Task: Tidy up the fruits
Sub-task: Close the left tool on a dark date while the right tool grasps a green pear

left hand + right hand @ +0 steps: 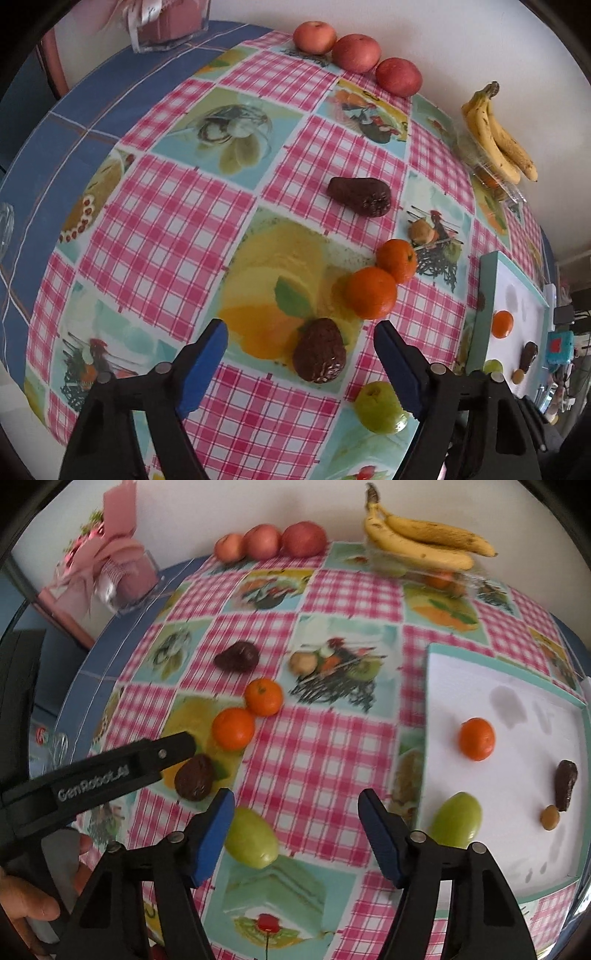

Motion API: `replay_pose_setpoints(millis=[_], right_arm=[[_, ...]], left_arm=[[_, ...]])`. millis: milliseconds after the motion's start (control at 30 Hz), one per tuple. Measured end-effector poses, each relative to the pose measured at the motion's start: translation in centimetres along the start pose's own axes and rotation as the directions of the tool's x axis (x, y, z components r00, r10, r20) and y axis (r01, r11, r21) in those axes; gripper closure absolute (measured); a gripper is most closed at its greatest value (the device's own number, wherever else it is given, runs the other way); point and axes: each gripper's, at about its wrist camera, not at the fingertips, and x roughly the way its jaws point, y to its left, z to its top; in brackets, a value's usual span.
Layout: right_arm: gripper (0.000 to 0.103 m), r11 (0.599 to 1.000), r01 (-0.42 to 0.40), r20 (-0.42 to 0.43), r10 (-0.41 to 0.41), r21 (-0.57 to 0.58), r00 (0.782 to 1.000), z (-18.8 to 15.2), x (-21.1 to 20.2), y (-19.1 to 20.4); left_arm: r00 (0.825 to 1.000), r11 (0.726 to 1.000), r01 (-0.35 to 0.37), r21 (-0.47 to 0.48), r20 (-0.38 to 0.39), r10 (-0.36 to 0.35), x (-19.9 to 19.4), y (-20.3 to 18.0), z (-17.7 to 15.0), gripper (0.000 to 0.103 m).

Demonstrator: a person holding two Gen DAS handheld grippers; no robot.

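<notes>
Both jaws gape with nothing held: the left hand-held gripper [301,363] hangs over a dark avocado [320,350] on the counter [166,229], the right hand-held gripper [295,825] beside a green fruit [251,837], and right of it the white tray [480,672] carries a tangerine [476,738]

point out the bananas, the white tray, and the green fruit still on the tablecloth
bananas [428,541], right wrist view, middle of the bunch.
white tray [458,675], right wrist view, bare white floor.
green fruit [251,838], right wrist view, centre of its skin.
</notes>
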Motion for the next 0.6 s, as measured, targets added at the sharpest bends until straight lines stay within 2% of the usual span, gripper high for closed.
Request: replay_pose_setpoints(millis=[433,500,600], right_arm=[[0.037,0.996,-0.024,-0.094,0.016,-0.083,0.995,-1.3,2.6,2.9],[0.038,0.995,-0.016,-0.104,0.006,-0.096,0.995,-1.4,3.0,3.2],[0.046,0.994,-0.012,-0.119,-0.001,-0.109,0.993,-1.6,3.4,3.4]], left_arm=[[0.999,1.0,0.005,-0.001,-0.034,-0.005,0.8,0.0,-0.1,0.022],[0.999,1.0,0.016,-0.001,-0.045,-0.016,1.1,0.0,-0.1,0.026],[0.998,1.0,0.019,0.003,-0.058,-0.018,1.6,-0.3,-0.1,0.031]])
